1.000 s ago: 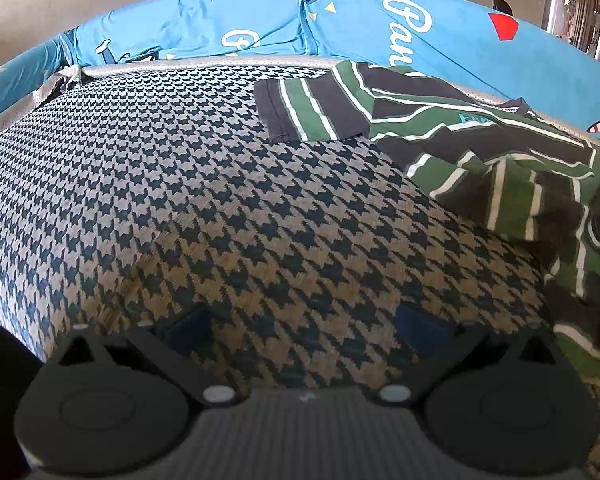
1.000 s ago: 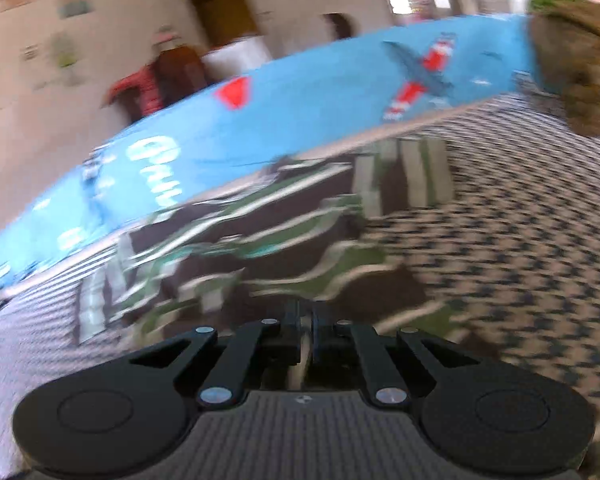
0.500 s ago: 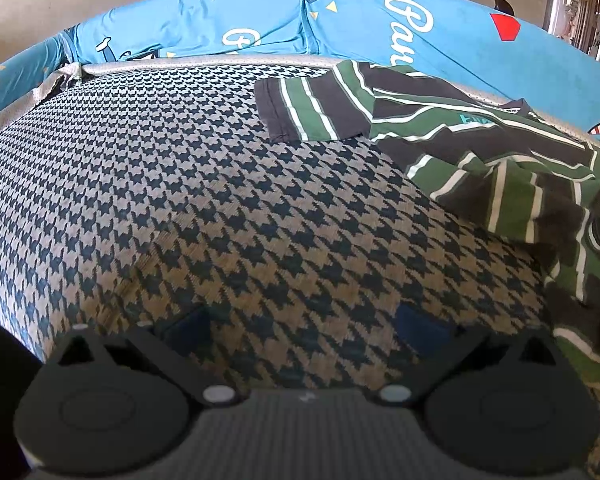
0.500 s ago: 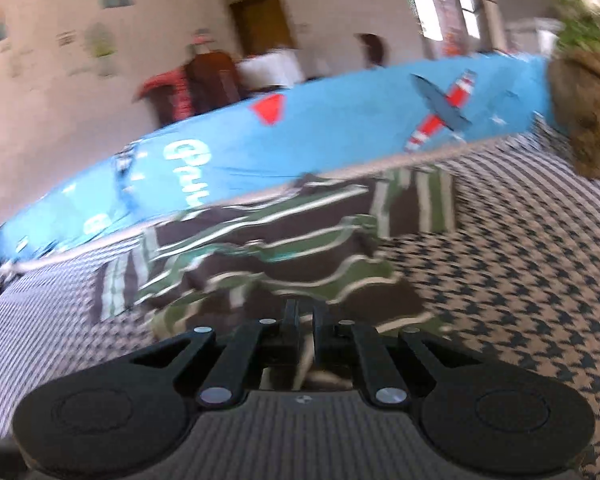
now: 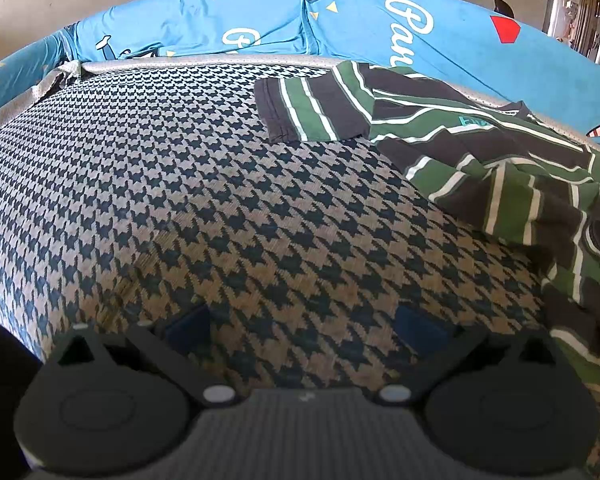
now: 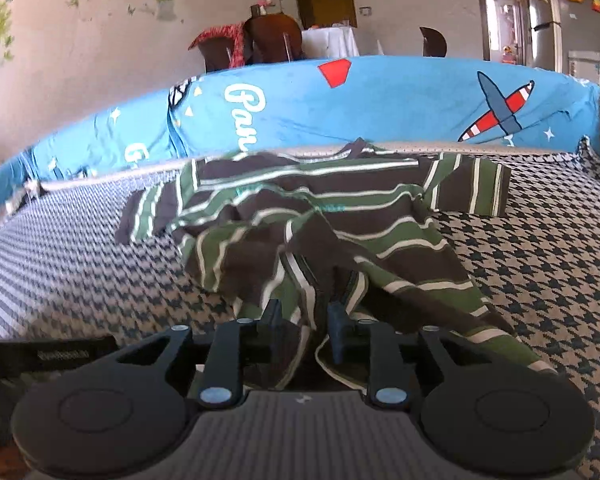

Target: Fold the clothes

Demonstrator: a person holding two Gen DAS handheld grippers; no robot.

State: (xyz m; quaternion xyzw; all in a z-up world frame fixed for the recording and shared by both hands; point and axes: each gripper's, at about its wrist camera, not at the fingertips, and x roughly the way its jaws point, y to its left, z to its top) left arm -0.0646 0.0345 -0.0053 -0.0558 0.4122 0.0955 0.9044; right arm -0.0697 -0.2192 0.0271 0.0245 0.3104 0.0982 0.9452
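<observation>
left gripper (image 5: 304, 330): jaws wide, nothing between them, low over checked cover (image 5: 180, 184) | right gripper (image 6: 302, 332): fingers narrowly apart, shirt fabric bunched between them, firm grip cannot tell | shirt (image 6: 320, 232): crumpled, frame centre, before blue cushion (image 6: 400, 104)

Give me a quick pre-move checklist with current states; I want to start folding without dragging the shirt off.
1. Left gripper free and open: ok. Its fingers stand wide apart over bare cover.
2. Right gripper let go of the shirt: cannot tell. There is a gap between the fingers, but fabric hangs in it.
3. Shirt lying flat: not ok. The near hem is bunched and lifted at the right gripper.
4. Sleeves spread out: ok. Both lie out to the sides.
5. Shirt fully on the cover: ok. The collar end lies near the blue backrest.
</observation>
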